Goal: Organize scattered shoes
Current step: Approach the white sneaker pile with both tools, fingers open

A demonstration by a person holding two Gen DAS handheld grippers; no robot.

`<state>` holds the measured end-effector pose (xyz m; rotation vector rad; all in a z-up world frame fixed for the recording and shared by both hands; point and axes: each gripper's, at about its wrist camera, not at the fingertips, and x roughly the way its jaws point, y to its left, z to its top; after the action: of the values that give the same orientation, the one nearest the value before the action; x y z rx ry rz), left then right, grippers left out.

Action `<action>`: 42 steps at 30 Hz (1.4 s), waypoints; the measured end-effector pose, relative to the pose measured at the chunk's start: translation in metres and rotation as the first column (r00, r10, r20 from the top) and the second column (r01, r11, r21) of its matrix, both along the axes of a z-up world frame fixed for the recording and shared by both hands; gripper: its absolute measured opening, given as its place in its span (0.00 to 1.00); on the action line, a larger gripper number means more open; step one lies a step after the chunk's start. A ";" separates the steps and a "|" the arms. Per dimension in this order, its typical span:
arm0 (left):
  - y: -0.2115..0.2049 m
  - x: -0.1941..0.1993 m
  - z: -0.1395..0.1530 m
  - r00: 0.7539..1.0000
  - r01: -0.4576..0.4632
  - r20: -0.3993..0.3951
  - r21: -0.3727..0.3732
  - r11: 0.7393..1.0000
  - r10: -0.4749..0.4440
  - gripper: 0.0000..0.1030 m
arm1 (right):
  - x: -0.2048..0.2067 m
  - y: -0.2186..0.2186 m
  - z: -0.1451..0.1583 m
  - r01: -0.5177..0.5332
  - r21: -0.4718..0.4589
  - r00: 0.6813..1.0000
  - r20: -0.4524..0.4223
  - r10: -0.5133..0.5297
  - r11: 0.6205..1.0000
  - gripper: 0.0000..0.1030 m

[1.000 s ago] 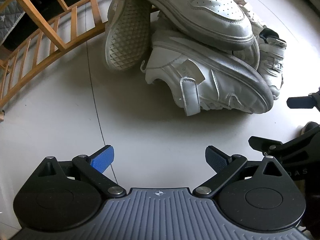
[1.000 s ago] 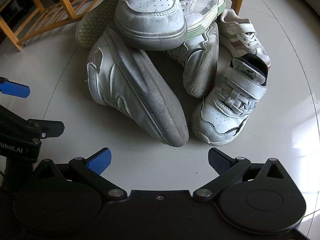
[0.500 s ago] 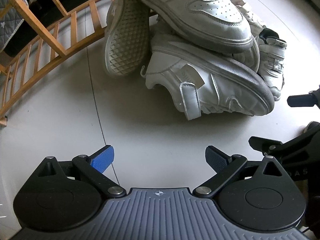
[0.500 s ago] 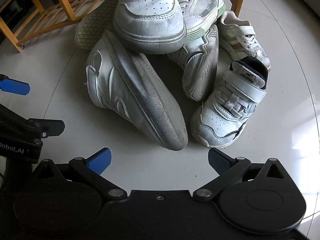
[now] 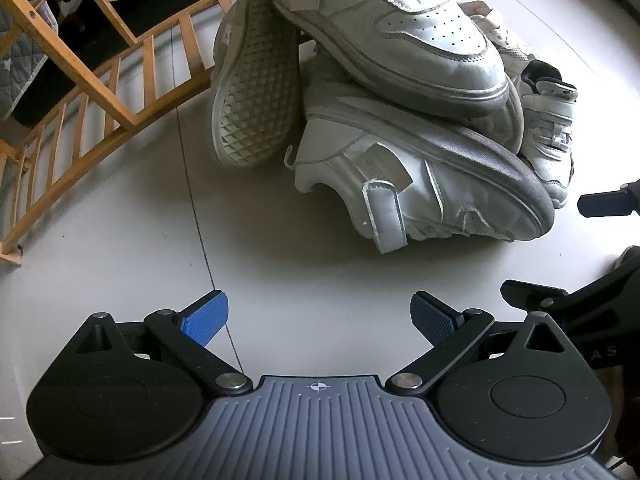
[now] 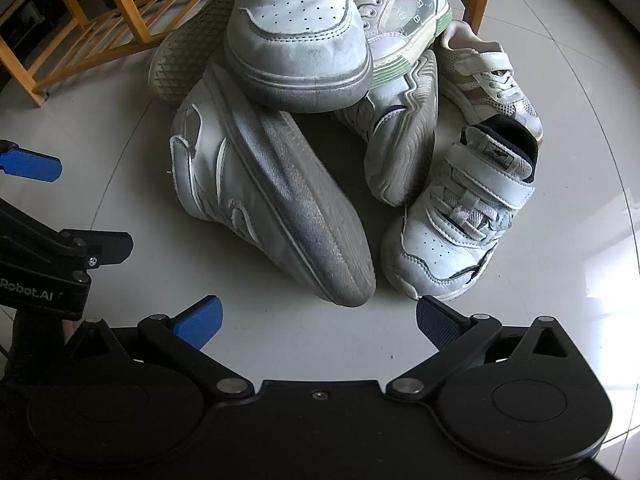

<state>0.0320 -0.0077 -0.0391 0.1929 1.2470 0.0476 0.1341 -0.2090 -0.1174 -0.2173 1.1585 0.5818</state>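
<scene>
Shoes (image 6: 304, 92) are lying heaped on the floor (image 5: 280, 264) at 12 o'clock from both grippers, beside a wooden rack (image 5: 104, 92) at 10 o'clock. A perforated sneaker (image 6: 296, 32) is resting atop a strap shoe (image 5: 420, 184) tipped on its side, sole up. The left gripper (image 5: 319, 316) and right gripper (image 6: 319, 318) are hovering released, jaws spread, holding nothing, short of the pile.
</scene>
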 end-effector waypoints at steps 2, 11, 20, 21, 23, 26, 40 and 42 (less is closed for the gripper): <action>0.000 0.000 0.000 1.000 0.000 0.000 0.000 1.000 0.000 0.96 | 0.000 0.000 0.000 -0.002 0.001 1.000 0.001 0.002 1.000 1.00; 0.002 0.004 0.000 1.000 -0.003 0.004 -0.004 1.000 0.003 0.96 | 0.003 0.002 0.002 -0.011 0.003 1.000 0.015 0.011 1.000 1.00; 0.005 0.010 0.001 1.000 -0.011 0.004 -0.011 1.000 0.011 0.96 | 0.008 0.003 0.002 -0.022 0.001 0.999 0.027 0.022 1.000 1.00; 0.005 0.011 0.001 1.000 -0.011 0.004 -0.011 1.000 0.012 0.96 | 0.008 0.003 0.002 -0.024 0.001 0.999 0.028 0.024 1.000 1.00; 0.006 0.012 0.001 1.000 -0.014 0.003 -0.013 1.000 0.014 0.96 | 0.010 0.004 0.001 -0.027 -0.001 0.999 0.029 0.027 1.000 1.00; 0.007 0.014 0.001 1.000 -0.018 0.002 -0.016 1.000 0.018 0.96 | 0.011 0.004 0.001 -0.034 -0.005 0.999 0.035 0.034 0.999 1.00; 0.013 0.024 0.001 0.999 -0.035 -0.005 -0.031 0.999 0.035 0.97 | 0.015 0.008 0.004 -0.058 -0.027 0.995 0.080 0.060 0.998 1.00; 0.014 0.025 0.001 0.999 -0.039 -0.006 -0.035 0.999 0.038 0.96 | 0.016 0.009 0.005 -0.061 -0.029 0.994 0.087 0.064 0.998 1.00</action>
<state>0.0574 0.0061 -0.0379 0.1385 1.2561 0.0583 0.1499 -0.2002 -0.1125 -0.2998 1.0775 0.6066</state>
